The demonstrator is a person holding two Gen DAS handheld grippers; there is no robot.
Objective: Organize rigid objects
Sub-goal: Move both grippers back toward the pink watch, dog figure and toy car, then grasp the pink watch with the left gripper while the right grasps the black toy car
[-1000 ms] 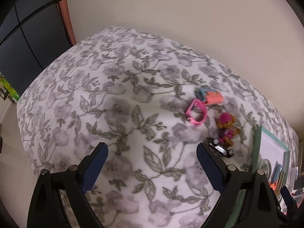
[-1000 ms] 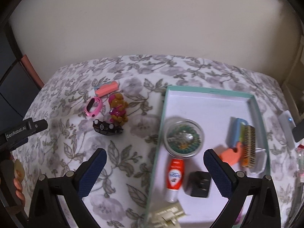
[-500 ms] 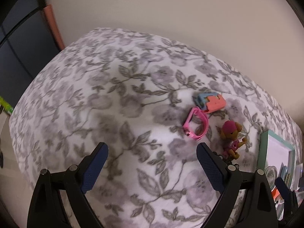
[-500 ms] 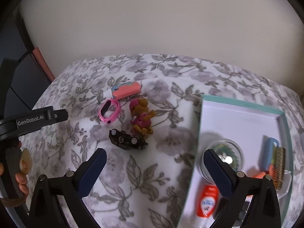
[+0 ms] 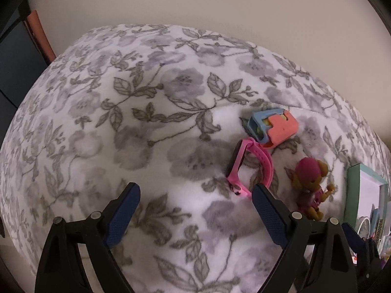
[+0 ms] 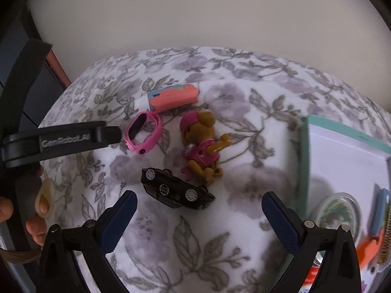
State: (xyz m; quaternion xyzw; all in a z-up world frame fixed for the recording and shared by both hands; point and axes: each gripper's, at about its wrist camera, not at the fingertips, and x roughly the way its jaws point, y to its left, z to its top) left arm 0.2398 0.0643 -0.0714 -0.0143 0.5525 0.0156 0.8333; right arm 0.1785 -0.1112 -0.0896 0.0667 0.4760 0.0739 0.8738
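On the floral cloth lie a pink watch [image 5: 246,168] [image 6: 143,133], a coral and blue case [image 5: 273,128] [image 6: 173,96], a brown dog figure in pink [image 5: 311,186] [image 6: 200,144] and a black toy car [image 6: 174,190]. My left gripper [image 5: 195,204] is open, nothing between its fingers; the watch lies just beyond its right fingertip. My right gripper [image 6: 199,208] is open too, hovering with the car just ahead between its fingers, apart from both. In the right wrist view the left gripper's black body reaches in toward the watch.
A teal-rimmed white tray [image 6: 305,161] [image 5: 352,190] stands at the right with a round clear container [image 6: 339,213] and other small items. A person's hand [image 6: 36,222] holds the left gripper at the left edge. A beige wall rises behind the table; dark furniture stands at the left.
Both grippers have moved left and lower, closer to the toys. The tray slid toward the right edge of the right wrist view. Both grippers stayed open.
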